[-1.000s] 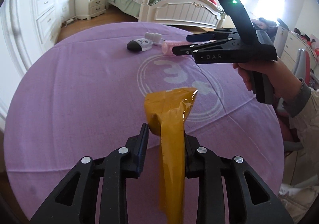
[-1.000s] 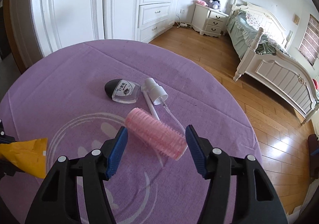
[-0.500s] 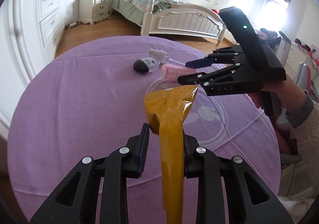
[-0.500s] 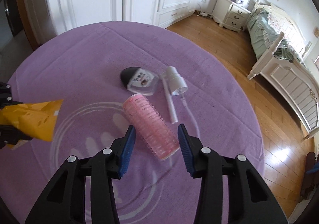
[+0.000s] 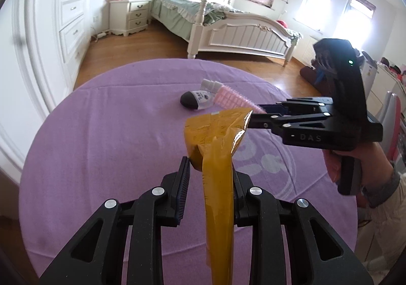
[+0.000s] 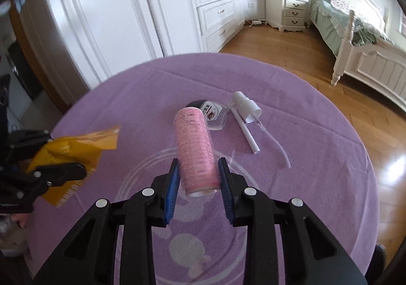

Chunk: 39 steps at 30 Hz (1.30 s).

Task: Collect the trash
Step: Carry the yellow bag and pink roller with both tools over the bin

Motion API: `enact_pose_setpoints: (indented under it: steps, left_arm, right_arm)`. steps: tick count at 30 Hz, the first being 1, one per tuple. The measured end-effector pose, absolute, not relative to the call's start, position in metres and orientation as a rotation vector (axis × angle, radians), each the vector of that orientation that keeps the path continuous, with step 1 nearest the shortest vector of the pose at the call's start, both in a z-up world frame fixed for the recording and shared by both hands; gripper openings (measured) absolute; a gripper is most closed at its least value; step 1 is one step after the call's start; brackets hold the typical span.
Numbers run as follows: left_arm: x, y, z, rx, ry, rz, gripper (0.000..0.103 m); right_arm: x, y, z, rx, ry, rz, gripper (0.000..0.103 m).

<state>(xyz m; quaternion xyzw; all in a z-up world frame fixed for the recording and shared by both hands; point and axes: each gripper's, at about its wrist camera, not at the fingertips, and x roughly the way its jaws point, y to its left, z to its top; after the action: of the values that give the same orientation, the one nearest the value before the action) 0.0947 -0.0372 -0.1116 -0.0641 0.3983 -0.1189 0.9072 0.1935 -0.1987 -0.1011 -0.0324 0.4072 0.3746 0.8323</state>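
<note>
Left wrist view, reading left to right: purple-clothed desk (image 5: 101, 148) filling the middle. Left gripper (image 5: 210, 178) clamped on one yellow wrapper (image 5: 218, 148); wrapper pressed against the right-hand pad, a sliver of gap at the left pad, lower tail cut off by the bottom edge. Beyond it, one small clear bottle with a black cap (image 5: 195, 100), lying flat. Just behind, one white spray pump (image 5: 210, 84), mostly hidden by the bottle and the roller. Further right, one pink hair roller (image 5: 232, 100), near end hidden behind the wrapper's corner. Right gripper (image 5: 261, 116) seen side-on here, tips partly masked by the wrapper, a hand (image 5: 365, 165) on the grip, sleeve cropped at the frame edge.

Right wrist view, same sweep: left gripper at the far left, blurred and cut off, wrapper crumpled in it. Centre: jaws just closing in, now grasping the roller endwise between the blue pads (image 6: 171, 188), lifted off the cloth. Bottle half covered by the roller's far end. Pump fully visible, thin clear tube trailing right. Count: four loose items, two grippers.
</note>
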Motion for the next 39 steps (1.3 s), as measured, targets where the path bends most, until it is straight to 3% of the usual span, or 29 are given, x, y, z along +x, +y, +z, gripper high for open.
enact_pose_setpoints:
  steps: [4,9,18,26,39]
  left_arm:
    - [0.105,-0.061,-0.097,-0.104,0.786,-0.287,0.028]
    - [0.124,-0.12,-0.076,-0.06,0.733,-0.384,0.028]
    - [0.146,-0.256,-0.073,0.004,0.711,-0.593,0.028]
    - [0.168,-0.347,-0.1,-0.001,0.796,-0.719,0.028]
    - [0.179,-0.41,-0.132,0.047,0.872,-0.756,0.028]
  right_arm:
    - [0.173,-0.258,-0.086,0.226,0.757,0.741,0.03]
    - [0.143,-0.325,-0.074,0.395,0.642,0.608,0.03]
    - [0.111,-0.435,-0.083,0.529,0.565,0.361,0.03]
    - [0.101,-0.502,-0.119,0.66,0.567,0.198,0.031]
    - [0.092,-0.549,-0.162,0.755,0.588,0.097,0.031]
